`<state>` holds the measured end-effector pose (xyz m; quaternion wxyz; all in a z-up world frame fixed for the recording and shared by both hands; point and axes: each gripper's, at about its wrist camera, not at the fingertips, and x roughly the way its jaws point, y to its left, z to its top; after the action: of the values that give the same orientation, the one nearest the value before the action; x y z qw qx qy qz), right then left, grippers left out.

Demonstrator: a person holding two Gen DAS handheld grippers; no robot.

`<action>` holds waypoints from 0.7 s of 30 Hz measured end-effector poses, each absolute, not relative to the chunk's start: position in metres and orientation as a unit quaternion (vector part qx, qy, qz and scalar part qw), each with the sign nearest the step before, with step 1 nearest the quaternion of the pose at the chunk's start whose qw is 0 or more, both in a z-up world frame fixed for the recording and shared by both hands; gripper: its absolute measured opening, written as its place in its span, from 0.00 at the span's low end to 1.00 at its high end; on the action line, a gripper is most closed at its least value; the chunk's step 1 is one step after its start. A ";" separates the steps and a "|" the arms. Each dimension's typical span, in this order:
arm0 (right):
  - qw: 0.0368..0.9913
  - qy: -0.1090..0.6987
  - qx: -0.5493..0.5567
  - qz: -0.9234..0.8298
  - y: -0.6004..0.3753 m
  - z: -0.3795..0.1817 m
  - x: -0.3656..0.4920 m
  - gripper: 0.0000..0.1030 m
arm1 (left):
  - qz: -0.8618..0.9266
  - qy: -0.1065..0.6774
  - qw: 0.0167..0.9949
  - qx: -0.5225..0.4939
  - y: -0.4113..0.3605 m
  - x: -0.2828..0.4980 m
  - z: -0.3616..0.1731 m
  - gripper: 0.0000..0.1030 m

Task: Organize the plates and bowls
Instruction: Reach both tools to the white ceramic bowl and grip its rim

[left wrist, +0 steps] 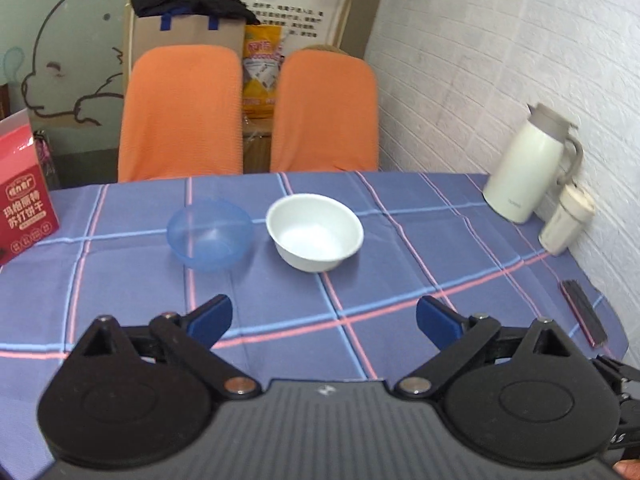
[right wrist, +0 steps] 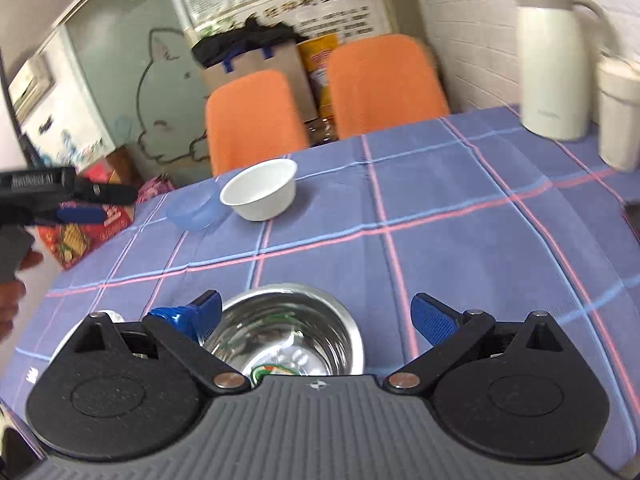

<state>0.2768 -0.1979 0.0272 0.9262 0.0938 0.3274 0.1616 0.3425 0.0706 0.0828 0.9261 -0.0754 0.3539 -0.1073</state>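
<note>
Left gripper (left wrist: 324, 316), jaws spread wide and empty, above the checked tabletop (left wrist: 400, 240). Ahead stand a blue bowl (left wrist: 210, 234) and a white bowl (left wrist: 315, 232), side by side and just apart. Right gripper (right wrist: 316, 316), jaws likewise apart, hangs over a steel bowl (right wrist: 286, 330) at the near edge.

The room is bright with soft, even light. Shadows under the white bowl (left wrist: 315, 232) are faint. The metal bowl (right wrist: 286, 330) shines with little glints. Chairs behind the white bowl look blurry. Straight lines bend near the picture edges, and the corners go dark.
</note>
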 end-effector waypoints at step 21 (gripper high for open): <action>0.895 0.378 -0.056 0.229 -0.126 0.020 0.434 0.86 | -0.128 0.414 0.901 0.009 0.057 0.523 0.028 0.94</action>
<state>0.4336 -0.1262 0.0195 0.8953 -0.0558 0.3778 0.2292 0.5225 0.0565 0.0283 0.9011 0.0087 0.4140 -0.1284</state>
